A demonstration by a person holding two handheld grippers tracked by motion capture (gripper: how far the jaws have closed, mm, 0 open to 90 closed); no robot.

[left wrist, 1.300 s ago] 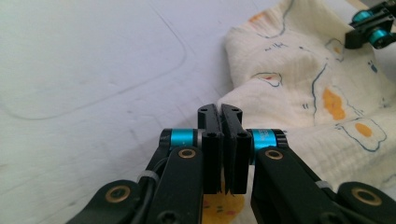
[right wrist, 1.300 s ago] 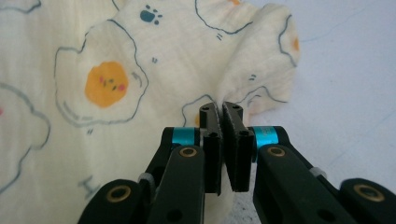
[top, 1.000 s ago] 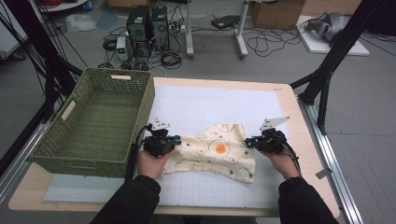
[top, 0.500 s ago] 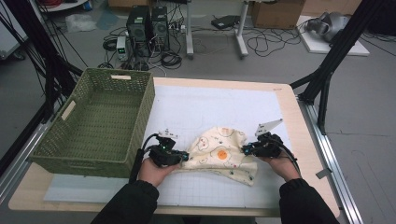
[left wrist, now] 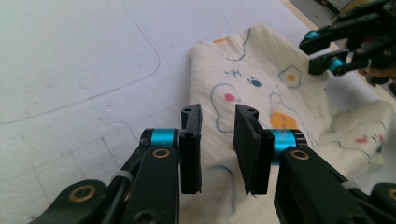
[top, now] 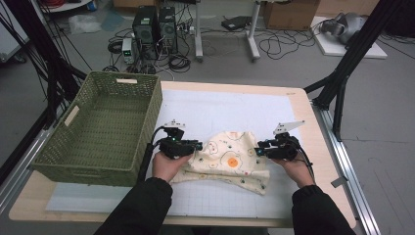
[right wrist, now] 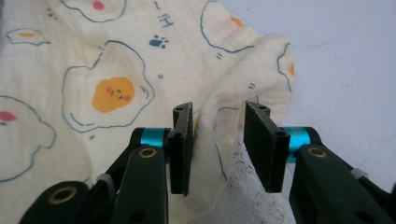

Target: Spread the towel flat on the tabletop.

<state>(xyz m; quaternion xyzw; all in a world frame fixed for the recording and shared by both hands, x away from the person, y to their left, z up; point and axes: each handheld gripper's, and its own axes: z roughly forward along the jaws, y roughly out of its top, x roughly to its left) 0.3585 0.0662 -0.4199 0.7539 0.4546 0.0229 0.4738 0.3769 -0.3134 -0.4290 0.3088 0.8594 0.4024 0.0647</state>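
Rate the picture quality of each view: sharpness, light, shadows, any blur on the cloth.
High view: even room light, soft and grainy, so the cloth print reads coarsely; weak shadows under both hands. Left gripper view: jaws sharp, the white mat bright and washed out, the right gripper beyond slightly soft. Right gripper view: the egg print crisp, the fold between the jaws blurred near the bottom edge.

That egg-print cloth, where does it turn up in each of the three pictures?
High view: the egg-print cloth lies near the table's front edge, between the left gripper and the right gripper.
Left gripper view: it runs from between the jaws up toward the upper right.
Right gripper view: it covers the left and centre, one fold between the jaws.
Shared landmark: the orange egg yolk.
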